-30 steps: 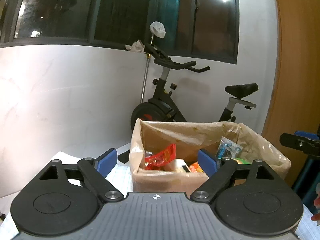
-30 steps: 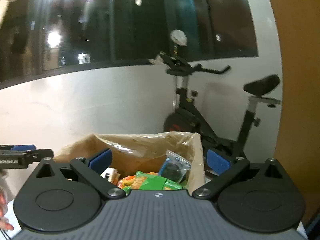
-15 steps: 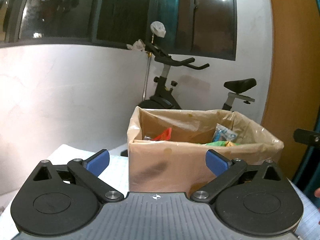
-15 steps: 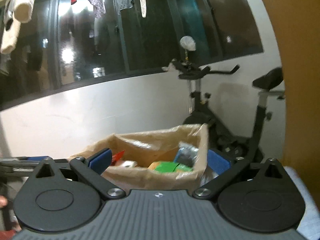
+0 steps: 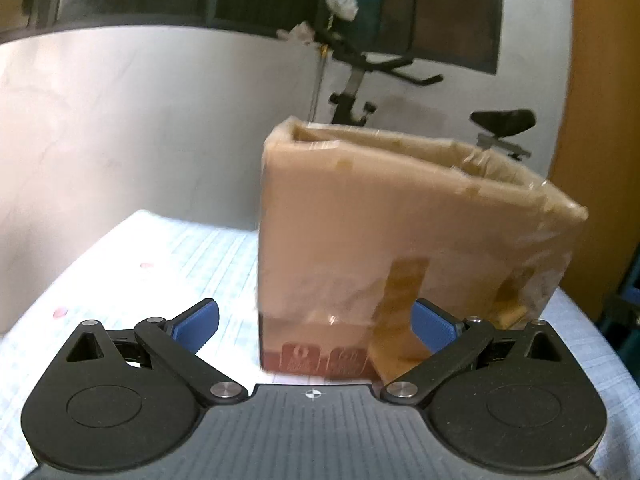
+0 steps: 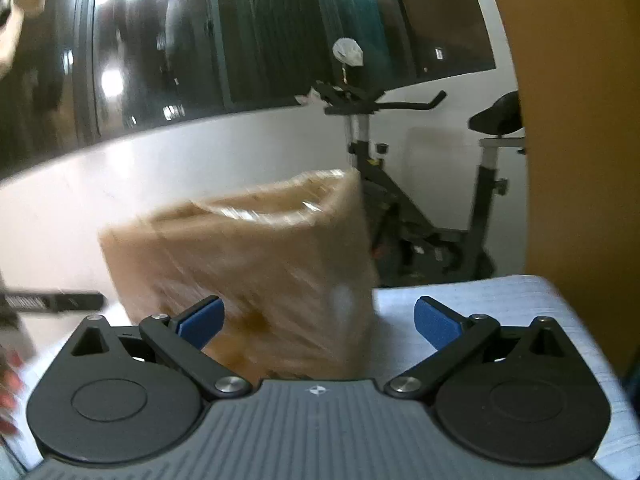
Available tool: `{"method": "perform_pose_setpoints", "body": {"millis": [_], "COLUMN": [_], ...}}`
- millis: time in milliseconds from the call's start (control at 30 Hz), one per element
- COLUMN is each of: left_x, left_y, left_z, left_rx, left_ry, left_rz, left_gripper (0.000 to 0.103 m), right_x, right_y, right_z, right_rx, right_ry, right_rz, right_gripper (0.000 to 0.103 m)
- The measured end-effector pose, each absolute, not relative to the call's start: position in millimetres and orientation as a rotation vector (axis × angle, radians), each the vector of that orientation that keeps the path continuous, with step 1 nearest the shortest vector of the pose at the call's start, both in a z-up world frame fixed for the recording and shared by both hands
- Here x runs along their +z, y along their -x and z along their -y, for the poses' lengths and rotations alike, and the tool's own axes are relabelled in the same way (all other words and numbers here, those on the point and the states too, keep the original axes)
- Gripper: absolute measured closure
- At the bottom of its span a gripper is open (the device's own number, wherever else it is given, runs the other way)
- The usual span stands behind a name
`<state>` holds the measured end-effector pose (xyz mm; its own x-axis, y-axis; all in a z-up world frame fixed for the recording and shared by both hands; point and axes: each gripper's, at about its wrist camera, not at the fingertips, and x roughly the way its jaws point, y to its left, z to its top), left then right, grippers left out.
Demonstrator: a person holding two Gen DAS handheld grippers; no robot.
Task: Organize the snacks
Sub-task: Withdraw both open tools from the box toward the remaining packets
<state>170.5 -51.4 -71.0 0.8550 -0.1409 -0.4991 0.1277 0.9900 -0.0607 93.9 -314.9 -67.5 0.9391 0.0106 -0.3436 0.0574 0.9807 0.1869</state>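
Fingers [image 5: 196,325] of the left gripper [image 5: 314,326] stand spread wide, having just opened further, with only the lower front face of the cardboard box [image 5: 400,240] showing between their 2 blue pads; neither pad presses on it. Across the right wrist view the right gripper [image 6: 318,320] also has its 2 fingers [image 6: 202,320] wide apart, nothing clamped, the box's near corner sitting low in the gap toward the left pad.

That tall brown box, wrapped in clear plastic and patched with tape, fills the centre of both frames and stands on a desk [image 5: 160,264] covered by a pale checked cloth. Its open top shows only as a rim from this low angle, so any snacks inside cannot be made out. Motion blur softens the box, most of all in the right view.

Behind it, upper right, an exercise bike [image 6: 420,184] stands against a white wall under dark windows [image 6: 280,32].
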Motion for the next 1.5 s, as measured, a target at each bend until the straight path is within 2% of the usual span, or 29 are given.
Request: {"method": "perform_pose_setpoints", "body": {"millis": [567, 1033, 1233, 1400, 1467, 1500], "left_x": [-104, -113, -121, -132, -137, -140], "left_y": [-169, -173, -172, -174, -176, -177], "left_z": [63, 74, 79, 90, 98, 103], "left_rx": [-0.172, -0.208, -0.25, -0.3, -0.326, -0.338], "left_ry": [-0.046, -0.053, -0.05, -0.052, -0.063, -0.071], "left_rz": [-0.633, -0.663, -0.687, -0.721, -0.735, -0.741], "left_gripper": [0.001, 0.005, 0.006, 0.007, 0.007, 0.007], "right_x": [-167, -188, -194, -194, -192, -192], "right_y": [-122, -168, -167, -158, -153, -152], "right_z": [327, 317, 302, 302, 300, 298], "right_rx": [-0.031, -0.07, -0.116, -0.132, -0.121, -0.13], "right_ry": [0.01, -0.158, -0.074, -0.084, -0.089, -0.076], "right_rz": [-0.743, -0.793, -0.777, -0.738, -0.715, -0.709], "right_gripper": [0.006, 0.004, 0.004, 0.016, 0.038, 0.043]}}
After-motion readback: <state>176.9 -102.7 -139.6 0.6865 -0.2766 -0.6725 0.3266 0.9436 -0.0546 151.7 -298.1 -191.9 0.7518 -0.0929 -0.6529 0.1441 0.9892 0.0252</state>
